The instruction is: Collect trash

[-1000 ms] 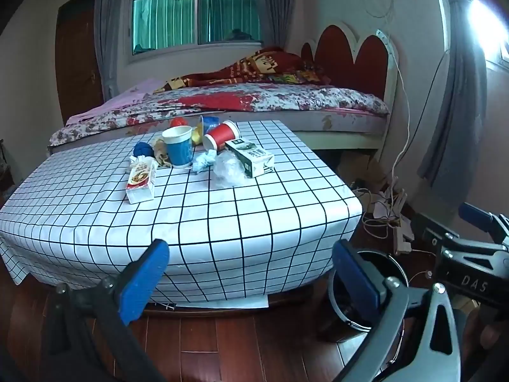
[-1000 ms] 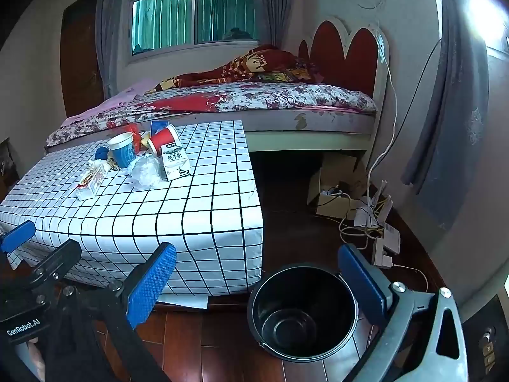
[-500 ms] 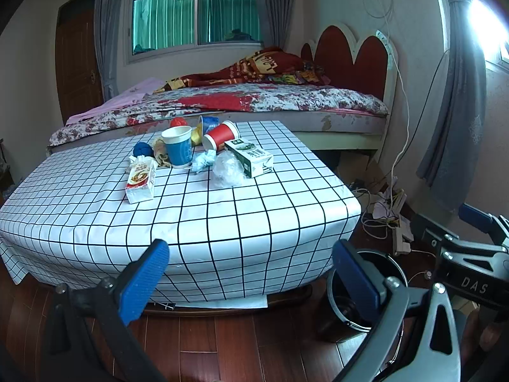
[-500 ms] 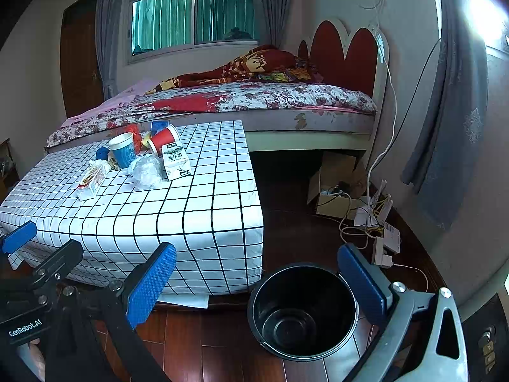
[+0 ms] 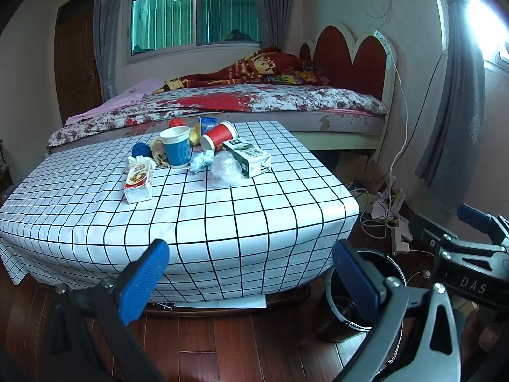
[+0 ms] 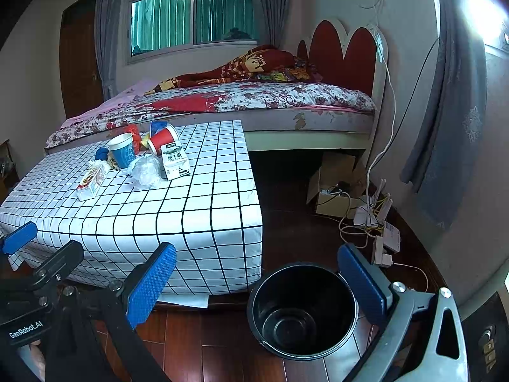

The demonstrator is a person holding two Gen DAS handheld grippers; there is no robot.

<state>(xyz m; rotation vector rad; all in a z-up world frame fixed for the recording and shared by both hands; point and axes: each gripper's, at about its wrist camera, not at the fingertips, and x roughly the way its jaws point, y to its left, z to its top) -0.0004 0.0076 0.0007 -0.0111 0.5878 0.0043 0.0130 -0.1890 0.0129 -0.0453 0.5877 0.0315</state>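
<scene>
A heap of trash lies on the far part of a low table with a checked cloth (image 5: pixel 191 216): a blue paper cup (image 5: pixel 177 151), a red cup on its side (image 5: pixel 219 136), a green milk carton (image 5: pixel 248 158), a crumpled clear bag (image 5: pixel 225 169) and a snack box (image 5: pixel 139 183). An empty black bucket (image 6: pixel 302 310) stands on the floor at the table's right corner. My left gripper (image 5: pixel 251 283) hangs open in front of the table's near edge. My right gripper (image 6: pixel 257 286) is open above the bucket. Neither holds anything.
A bed with a floral quilt (image 5: pixel 254 102) and red headboard runs behind the table. Cables, a power strip (image 6: pixel 386 238) and a cardboard box (image 6: pixel 334 184) lie on the wooden floor at the right wall. Grey curtains hang at the right.
Both views have shifted only slightly; the table and bucket hold nearly the same place. Both grippers stay open and nothing on the table has moved.
</scene>
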